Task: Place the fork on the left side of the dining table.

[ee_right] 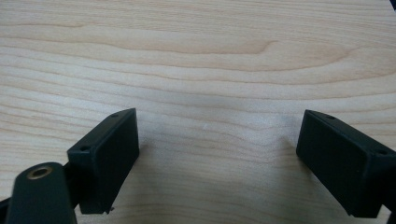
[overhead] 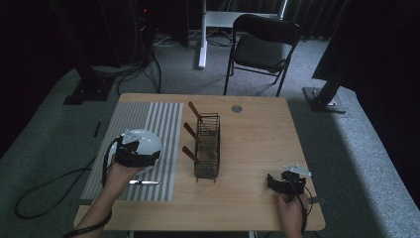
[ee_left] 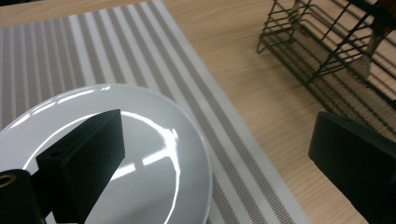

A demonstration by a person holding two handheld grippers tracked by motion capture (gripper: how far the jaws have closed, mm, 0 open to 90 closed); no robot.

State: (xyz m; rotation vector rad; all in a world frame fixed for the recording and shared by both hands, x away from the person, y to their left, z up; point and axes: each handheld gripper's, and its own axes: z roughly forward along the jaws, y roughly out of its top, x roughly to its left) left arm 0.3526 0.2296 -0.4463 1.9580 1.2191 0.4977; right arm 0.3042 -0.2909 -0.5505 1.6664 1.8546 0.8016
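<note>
A wooden desk is seen from above, with a person's forearms coming in from the near edge. On the left part of the desk lies a grey-and-white striped mat. A white plate sits on the mat toward its near half, its right rim close to the mat's right edge. The left tongs hover over the plate, held in the person's left hand. In the left gripper view the tongs are spread wide: one jaw hangs over the plate, the other over bare wood beyond the mat, so the plate's right rim lies between them. Whether a jaw touches the plate cannot be told.

A knife lies on the mat just nearer than the plate, pointing sideways, close to the mat's near edge.

Just right of the mat stands a black wire rack, long side running away from the person. Three brown handles stick out of its left side toward the mat. The rack is near the plate, with a strip of bare wood between them.

The right tongs rest low near the desk's near right corner, well apart from the rack, in the right hand. In the right gripper view these tongs are spread, holding nothing, over bare wood.

A small round disc sits near the far edge. A wide stretch of bare wood lies right of the rack.
</note>
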